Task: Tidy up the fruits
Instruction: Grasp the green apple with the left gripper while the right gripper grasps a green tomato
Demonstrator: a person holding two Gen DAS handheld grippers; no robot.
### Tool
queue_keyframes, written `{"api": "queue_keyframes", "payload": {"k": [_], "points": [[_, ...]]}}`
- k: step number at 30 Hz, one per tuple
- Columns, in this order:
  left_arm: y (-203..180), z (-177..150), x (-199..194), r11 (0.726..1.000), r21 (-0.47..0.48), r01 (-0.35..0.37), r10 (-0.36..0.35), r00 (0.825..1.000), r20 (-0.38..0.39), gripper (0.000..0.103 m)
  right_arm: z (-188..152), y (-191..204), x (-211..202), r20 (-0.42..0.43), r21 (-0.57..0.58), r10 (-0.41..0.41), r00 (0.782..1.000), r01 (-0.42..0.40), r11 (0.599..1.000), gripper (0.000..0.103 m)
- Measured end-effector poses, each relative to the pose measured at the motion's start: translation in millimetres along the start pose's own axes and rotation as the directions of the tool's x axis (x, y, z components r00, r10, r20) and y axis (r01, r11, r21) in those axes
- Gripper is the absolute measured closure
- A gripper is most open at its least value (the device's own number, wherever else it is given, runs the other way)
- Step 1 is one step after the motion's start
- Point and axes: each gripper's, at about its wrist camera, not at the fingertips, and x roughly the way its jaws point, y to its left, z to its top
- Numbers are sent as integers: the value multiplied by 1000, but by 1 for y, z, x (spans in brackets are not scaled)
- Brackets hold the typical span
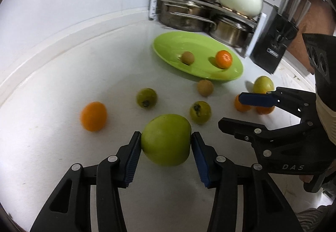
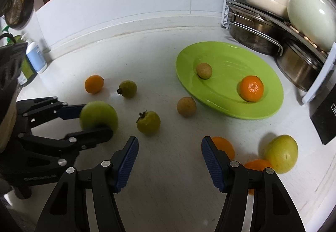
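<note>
Your left tool [image 1: 166,141] is clenched on a green apple [image 1: 166,139], both blue pads pressed to its sides, the apple nearer to you than the green plate [image 1: 168,42]. Your right tool [image 2: 170,160] stands released over the bare white surface [image 2: 168,179], nothing between its pads; two oranges [image 2: 223,146] and a yellow-green apple [image 2: 281,154] lie just beside its right finger. Nearer than the plate: two small green fruits [image 2: 148,123], a brown fruit [image 2: 186,106] just beside the plate's rim, and an orange [image 2: 94,84] well to its left. On the plate: a brown fruit [image 2: 204,70] and a tangerine [image 2: 251,88]. Beyond the plate, a rack of pots [image 2: 262,28].
</note>
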Motion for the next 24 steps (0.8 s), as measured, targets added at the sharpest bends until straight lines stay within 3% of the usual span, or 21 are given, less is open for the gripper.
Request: {"api": "queue_keyframes", "payload": {"k": [7, 14, 19, 24], "points": [[9, 3, -6, 996, -7, -84, 84, 996, 15, 56, 11, 10, 18, -23, -26, 33, 999, -33, 999, 48], [11, 3, -1, 995, -38, -90, 91, 996, 6, 58, 16, 11, 33, -56, -4, 64, 996, -65, 998, 57], [9, 3, 0, 996, -34, -84, 84, 996, 8, 58, 16, 10, 38, -74, 0, 81, 994, -81, 997, 71], [8, 3, -1, 996, -31, -81, 82, 997, 16, 58, 14, 9, 36, -74, 4, 82, 994, -82, 997, 72]]}}
